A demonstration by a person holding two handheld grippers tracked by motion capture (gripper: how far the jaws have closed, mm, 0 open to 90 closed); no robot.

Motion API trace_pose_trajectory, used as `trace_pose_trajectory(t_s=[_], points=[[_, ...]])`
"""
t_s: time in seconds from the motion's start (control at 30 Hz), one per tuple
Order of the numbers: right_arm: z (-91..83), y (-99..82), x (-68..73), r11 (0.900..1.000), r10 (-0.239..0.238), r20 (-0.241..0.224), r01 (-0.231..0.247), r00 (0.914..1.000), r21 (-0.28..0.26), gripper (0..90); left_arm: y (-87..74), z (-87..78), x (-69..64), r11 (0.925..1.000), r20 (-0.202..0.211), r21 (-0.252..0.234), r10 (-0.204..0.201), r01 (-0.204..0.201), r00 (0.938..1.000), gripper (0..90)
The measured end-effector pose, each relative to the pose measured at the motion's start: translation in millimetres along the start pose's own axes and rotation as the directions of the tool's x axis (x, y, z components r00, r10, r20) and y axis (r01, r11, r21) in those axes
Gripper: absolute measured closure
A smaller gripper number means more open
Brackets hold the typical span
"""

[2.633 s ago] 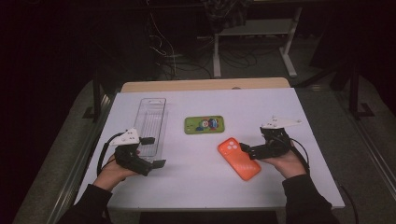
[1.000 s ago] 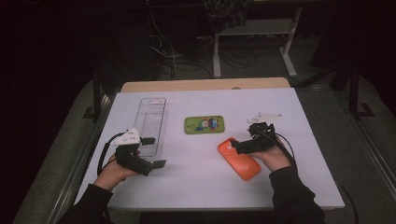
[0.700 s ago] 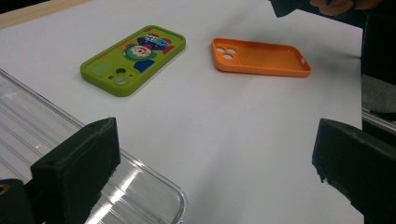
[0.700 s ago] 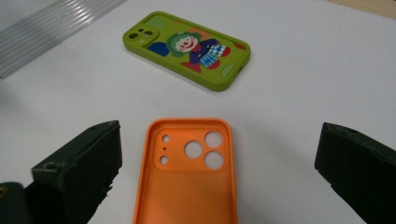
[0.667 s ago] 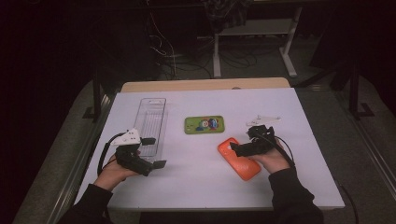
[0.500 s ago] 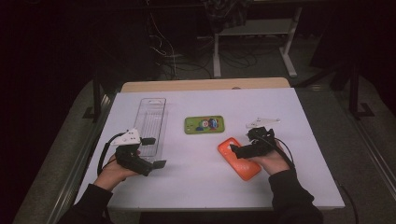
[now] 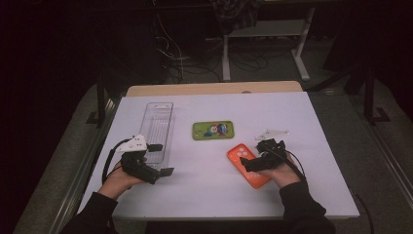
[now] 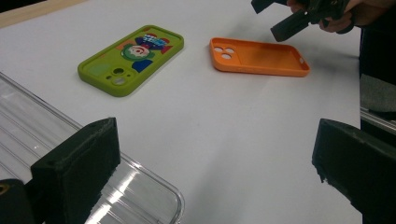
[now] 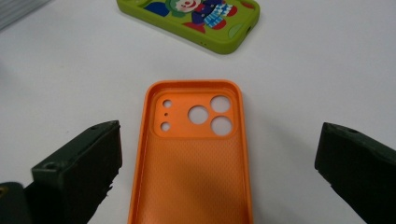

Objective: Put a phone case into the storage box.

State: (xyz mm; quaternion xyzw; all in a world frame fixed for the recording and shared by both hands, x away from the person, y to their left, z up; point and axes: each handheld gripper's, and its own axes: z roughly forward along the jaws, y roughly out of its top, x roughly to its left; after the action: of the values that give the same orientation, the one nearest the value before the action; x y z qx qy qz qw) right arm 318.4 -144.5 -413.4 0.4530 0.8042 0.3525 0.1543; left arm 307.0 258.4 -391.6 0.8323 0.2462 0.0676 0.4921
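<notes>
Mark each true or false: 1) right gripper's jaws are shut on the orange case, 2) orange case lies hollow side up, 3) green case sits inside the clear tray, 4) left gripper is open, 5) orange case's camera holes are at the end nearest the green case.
1) False. The right gripper is open, its jaws spread to either side of the orange case, not touching it.
2) True. Its hollow inside faces up.
3) False. The green case lies on the white table, apart from the clear tray.
4) True. The left gripper has its jaws wide apart over the tray's corner.
5) True. The holes are at the end nearest the green case.
</notes>
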Motion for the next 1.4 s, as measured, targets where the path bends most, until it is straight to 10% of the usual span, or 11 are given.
trace_pose_trajectory(t_s=[1.4], points=[[27.3,-18.8,12.2,0.9811,-0.08,-0.02,0.083,0.9966,0.175,12.4,-0.1,2.0,-1.0,1.0,0.006,0.007,0.0,0.0,1.0,0.8]])
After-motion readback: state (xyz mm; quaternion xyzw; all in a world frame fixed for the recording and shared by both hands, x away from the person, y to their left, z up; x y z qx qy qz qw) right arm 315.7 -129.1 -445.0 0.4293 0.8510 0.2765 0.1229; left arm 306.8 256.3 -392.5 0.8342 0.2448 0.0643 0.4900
